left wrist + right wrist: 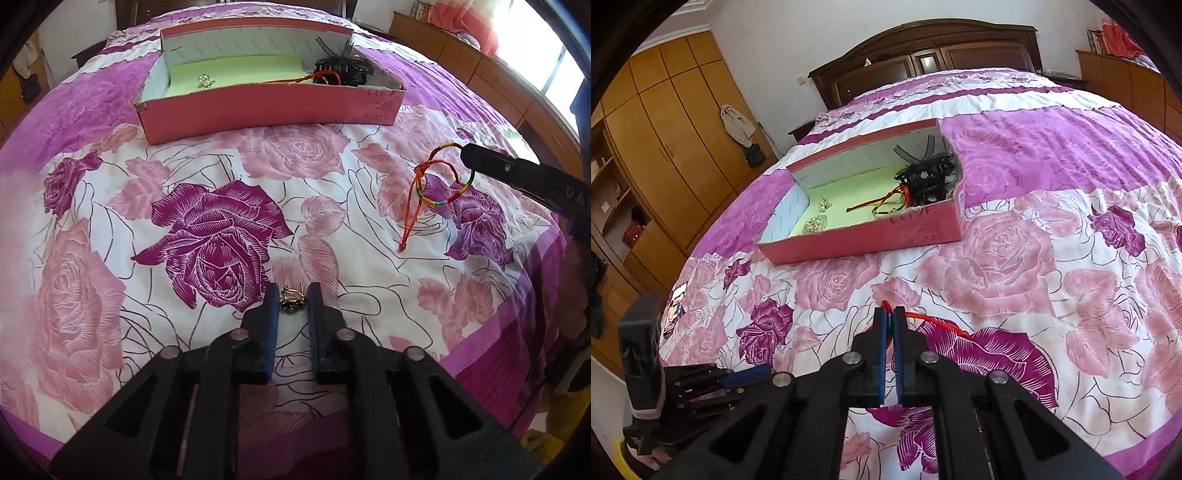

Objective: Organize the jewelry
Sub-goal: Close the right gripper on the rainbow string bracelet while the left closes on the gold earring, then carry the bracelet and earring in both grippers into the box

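Note:
A pink box (266, 110) with a green floor lies on the bed; it holds black hair clips (341, 68), a red cord bracelet (317, 77) and sparkly earrings (205, 81). My left gripper (292, 299) is low over the bedspread, its jaws a little apart on either side of a small bronze brooch (293, 300). My right gripper (889, 314) is shut on a rainbow cord bracelet (439, 184) and holds it above the bed, its red tails hanging down. The box shows in the right wrist view (871, 236) too.
The floral bedspread (207, 229) covers the whole bed. A dark headboard (923, 48) stands at the far end. Wooden wardrobes (665, 129) line the left wall, and a wooden cabinet (480, 66) runs along the right by the window.

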Available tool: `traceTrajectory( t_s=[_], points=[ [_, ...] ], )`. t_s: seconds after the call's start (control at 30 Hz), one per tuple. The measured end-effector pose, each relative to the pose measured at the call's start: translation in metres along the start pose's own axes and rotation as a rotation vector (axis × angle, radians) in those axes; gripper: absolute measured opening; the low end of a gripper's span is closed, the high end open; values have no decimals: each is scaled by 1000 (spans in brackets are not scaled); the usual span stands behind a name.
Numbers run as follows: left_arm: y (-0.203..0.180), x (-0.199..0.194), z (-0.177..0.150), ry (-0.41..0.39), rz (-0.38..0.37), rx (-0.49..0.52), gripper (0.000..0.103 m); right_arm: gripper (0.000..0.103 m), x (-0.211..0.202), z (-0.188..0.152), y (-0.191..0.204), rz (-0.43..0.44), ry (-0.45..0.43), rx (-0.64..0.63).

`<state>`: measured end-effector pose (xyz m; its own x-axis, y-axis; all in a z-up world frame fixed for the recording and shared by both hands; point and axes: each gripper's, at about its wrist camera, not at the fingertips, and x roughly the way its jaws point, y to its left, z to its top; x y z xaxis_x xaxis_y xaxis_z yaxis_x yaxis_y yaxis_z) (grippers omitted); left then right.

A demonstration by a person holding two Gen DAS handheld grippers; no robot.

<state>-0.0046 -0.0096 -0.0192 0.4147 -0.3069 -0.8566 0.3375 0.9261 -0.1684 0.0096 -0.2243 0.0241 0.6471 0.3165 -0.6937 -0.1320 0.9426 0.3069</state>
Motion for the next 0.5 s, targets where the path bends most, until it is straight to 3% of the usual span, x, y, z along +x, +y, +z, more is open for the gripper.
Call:
traceTrajectory(
  t_s=[0.3,0.5],
  points=[
    [6,-22,18,-103,2,-25,7,5,-14,9,10,11,-62,-36],
    [7,-46,49,-235,30,-24,7,5,-23,20,24,14,-117,-75]
  ],
)
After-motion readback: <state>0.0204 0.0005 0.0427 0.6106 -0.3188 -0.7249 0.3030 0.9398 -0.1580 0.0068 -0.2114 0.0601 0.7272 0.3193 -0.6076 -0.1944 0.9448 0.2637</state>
